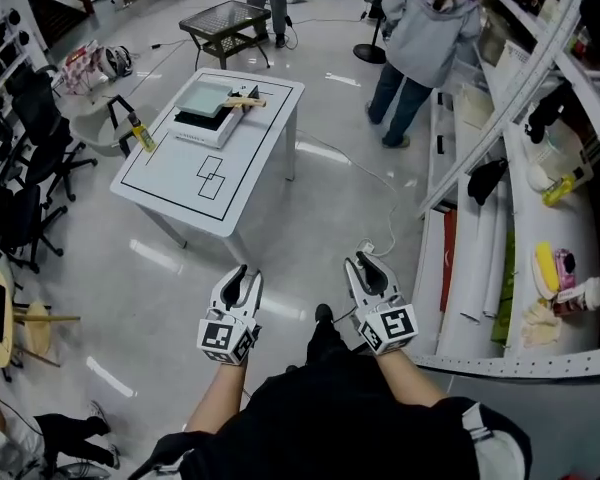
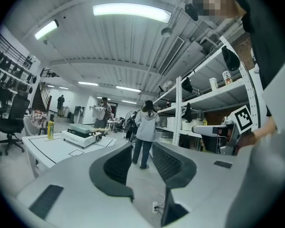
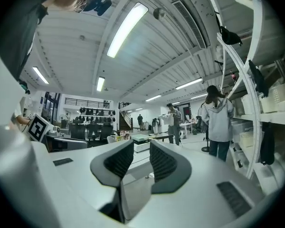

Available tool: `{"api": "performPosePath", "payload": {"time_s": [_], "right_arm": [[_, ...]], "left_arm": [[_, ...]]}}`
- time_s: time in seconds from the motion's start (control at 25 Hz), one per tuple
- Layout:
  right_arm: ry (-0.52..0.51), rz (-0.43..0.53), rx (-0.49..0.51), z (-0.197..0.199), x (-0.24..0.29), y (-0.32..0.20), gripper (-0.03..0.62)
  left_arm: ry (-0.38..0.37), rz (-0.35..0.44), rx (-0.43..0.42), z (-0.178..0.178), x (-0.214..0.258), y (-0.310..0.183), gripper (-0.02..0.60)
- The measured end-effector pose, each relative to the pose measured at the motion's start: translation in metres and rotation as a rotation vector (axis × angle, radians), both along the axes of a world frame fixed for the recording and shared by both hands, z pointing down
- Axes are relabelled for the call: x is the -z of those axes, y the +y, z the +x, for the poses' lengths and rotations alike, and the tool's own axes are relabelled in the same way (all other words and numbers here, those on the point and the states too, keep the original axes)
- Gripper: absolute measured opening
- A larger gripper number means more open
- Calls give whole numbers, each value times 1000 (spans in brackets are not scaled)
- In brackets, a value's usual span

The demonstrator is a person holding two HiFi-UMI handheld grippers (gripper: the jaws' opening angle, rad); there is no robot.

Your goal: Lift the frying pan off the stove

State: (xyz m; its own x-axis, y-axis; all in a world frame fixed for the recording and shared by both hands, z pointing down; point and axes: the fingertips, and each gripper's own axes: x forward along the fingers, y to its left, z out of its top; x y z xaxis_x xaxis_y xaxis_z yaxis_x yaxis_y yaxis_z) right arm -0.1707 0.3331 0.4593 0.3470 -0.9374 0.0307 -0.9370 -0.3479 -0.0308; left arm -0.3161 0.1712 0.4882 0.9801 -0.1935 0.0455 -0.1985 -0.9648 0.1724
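Firstly, walk up to the white surface [image 1: 180, 183], well apart across the floor. Find the stove [image 1: 205, 133] at its far end, frying pan [image 1: 208, 96] sitting on top. Bring the left hand-held gripper [image 1: 245, 276] and right hand-held gripper [image 1: 368, 264], both partly spread and empty, up close. Widen one, square it to the wooden handle [image 1: 246, 101], clamp firmly, lift level without tilting or dragging.

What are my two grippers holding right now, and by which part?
Nothing. The left gripper and the right gripper both hang empty, jaws apart, well short of the white table.
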Motion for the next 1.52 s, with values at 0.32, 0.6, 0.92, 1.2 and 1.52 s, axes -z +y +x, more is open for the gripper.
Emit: {"api": "performPosePath", "payload": {"time_s": [0.32, 0.6, 0.92, 1.2, 1.52], "right_arm": [[-16, 6, 87, 102, 10, -51, 147], [-35, 8, 169, 182, 1, -79, 175], [-57, 4, 230, 225, -8, -115, 181], [-68, -24, 269, 263, -23, -165, 181], [-66, -53, 372, 317, -28, -268, 181]], "left_arm": [[-26, 5, 54, 94, 12, -42, 163], [-47, -3, 140, 158, 21, -75, 178], [-69, -2, 191, 197, 9, -111, 186], [-71, -23, 221, 224, -9, -162, 187], [-52, -126, 291, 264, -30, -256, 189]]}}
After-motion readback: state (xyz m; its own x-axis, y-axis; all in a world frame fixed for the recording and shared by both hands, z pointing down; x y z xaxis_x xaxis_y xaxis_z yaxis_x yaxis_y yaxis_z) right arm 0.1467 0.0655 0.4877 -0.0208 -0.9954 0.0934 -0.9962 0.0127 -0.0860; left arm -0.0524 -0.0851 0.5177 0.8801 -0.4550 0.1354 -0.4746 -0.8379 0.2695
